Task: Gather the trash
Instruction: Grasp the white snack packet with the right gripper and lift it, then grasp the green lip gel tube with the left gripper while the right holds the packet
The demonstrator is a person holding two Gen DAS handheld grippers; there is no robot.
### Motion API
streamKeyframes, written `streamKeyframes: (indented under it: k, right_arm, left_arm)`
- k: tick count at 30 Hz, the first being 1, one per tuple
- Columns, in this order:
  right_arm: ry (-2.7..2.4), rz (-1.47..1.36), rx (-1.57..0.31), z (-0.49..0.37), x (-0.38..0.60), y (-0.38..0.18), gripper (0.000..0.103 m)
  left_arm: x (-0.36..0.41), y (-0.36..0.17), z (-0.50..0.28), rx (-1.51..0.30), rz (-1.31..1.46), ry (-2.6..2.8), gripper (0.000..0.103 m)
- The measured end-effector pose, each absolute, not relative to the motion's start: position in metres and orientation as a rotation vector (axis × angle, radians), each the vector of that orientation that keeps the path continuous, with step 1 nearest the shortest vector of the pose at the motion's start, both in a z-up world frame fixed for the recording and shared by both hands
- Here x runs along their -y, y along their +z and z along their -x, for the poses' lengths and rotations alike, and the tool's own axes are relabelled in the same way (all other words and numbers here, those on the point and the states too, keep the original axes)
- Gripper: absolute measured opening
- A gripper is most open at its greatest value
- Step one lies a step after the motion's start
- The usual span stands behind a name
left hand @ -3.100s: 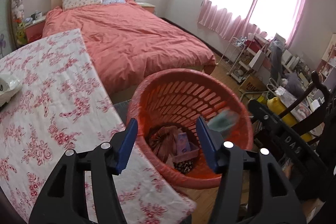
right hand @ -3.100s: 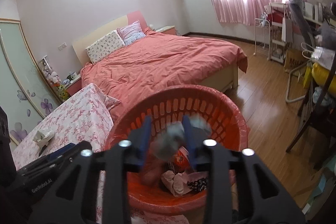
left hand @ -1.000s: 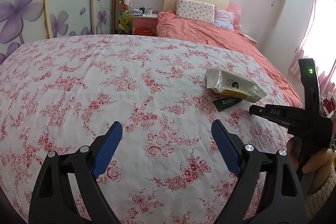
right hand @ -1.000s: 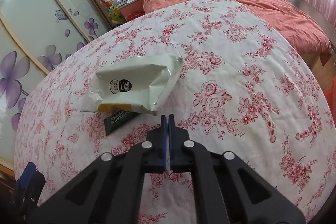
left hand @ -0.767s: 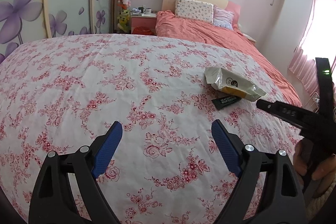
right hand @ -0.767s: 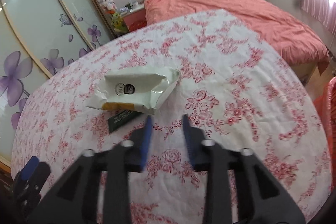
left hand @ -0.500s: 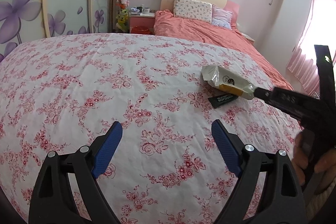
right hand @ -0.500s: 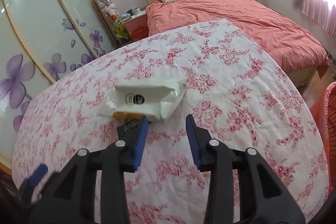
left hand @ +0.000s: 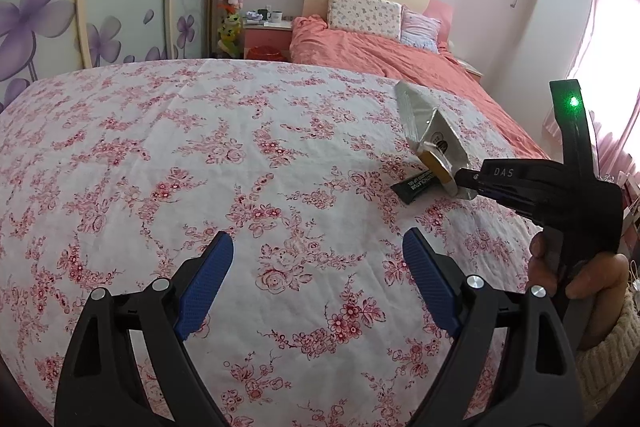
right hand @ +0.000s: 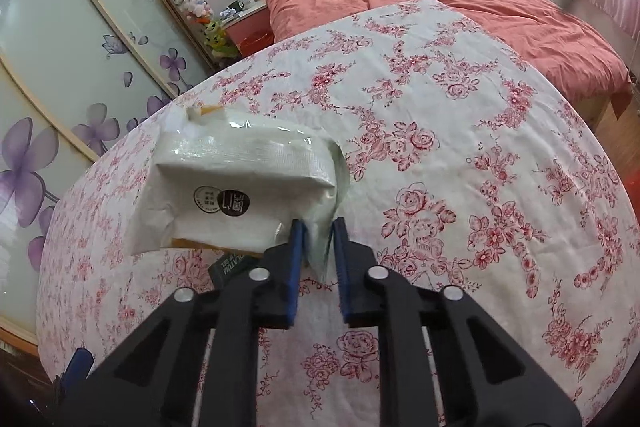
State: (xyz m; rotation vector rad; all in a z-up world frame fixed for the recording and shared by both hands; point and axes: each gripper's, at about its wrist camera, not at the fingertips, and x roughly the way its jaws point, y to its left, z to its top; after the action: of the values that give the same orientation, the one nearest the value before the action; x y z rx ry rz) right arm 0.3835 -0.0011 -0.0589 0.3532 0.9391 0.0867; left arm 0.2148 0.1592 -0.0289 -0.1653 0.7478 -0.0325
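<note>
A crumpled white snack bag [right hand: 240, 179] with a round black label lies at the table's right side, one end tilted up off the floral cloth [left hand: 200, 147]. My right gripper [right hand: 316, 231] is closing, with the bag's near corner pinched between its blue pads. In the left wrist view the same gripper [left hand: 460, 183] reaches the bag [left hand: 432, 135] from the right. A small dark green wrapper [left hand: 416, 185] lies flat beside and partly under the bag [right hand: 230, 265]. My left gripper [left hand: 318, 259] hangs open over bare cloth, well to the left of both pieces.
A person's hand [left hand: 580, 267] grips the right tool's handle. Beyond the table stands a bed [left hand: 400, 59] with a salmon cover and pillows. Sliding doors with purple flowers [left hand: 40, 19] line the left wall. A nightstand [left hand: 266, 35] sits by the bed.
The right gripper opened, moved up to the white bag and closed on its corner; the bag's far end has tipped up. The left gripper stayed where it was, open.
</note>
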Motion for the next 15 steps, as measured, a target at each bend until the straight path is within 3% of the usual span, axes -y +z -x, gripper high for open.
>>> streamKeyframes:
  k: [4,15]
  right_arm:
    - [0.063,-0.316,-0.913,-0.378,0.002,-0.054,0.004]
    - [-0.149,-0.325,-0.817,-0.35,0.053,-0.03,0.003]
  left_arm:
    - [-0.157,-0.03,-0.217,-0.751,0.162,-0.032,0.086]
    - [-0.131,-0.026,-0.244,-0.746,0.12,-0.064,0.086]
